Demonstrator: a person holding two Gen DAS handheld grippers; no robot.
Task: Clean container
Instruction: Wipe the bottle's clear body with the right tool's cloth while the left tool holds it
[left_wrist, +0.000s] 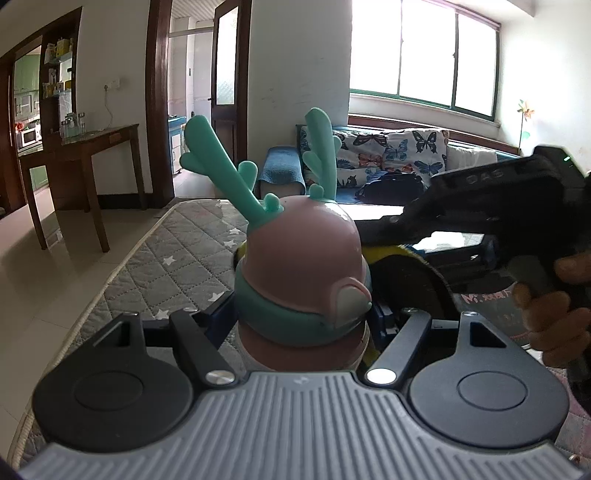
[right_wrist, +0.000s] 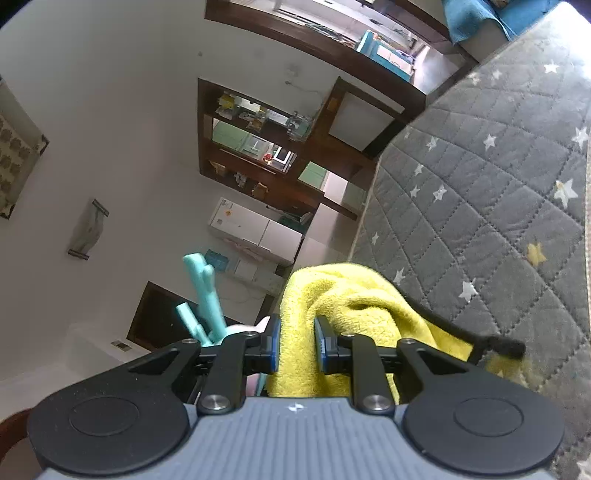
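Left gripper (left_wrist: 301, 325) clamps smooth pink antlered bottle (left_wrist: 301, 266); right gripper (right_wrist: 295, 349) pinches fluffy yellow towel (right_wrist: 332, 295) over quilted mat (right_wrist: 498, 184).

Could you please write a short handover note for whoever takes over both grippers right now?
Left gripper: shut on the pink bottle with teal antlers, held upright over the grey star quilt.
Right gripper: shut on the yellow cloth, beside the bottle's lid.
Done: both items are picked up and brought together.
Left: wipe the bottle all round; how much is already wiped cannot be told.
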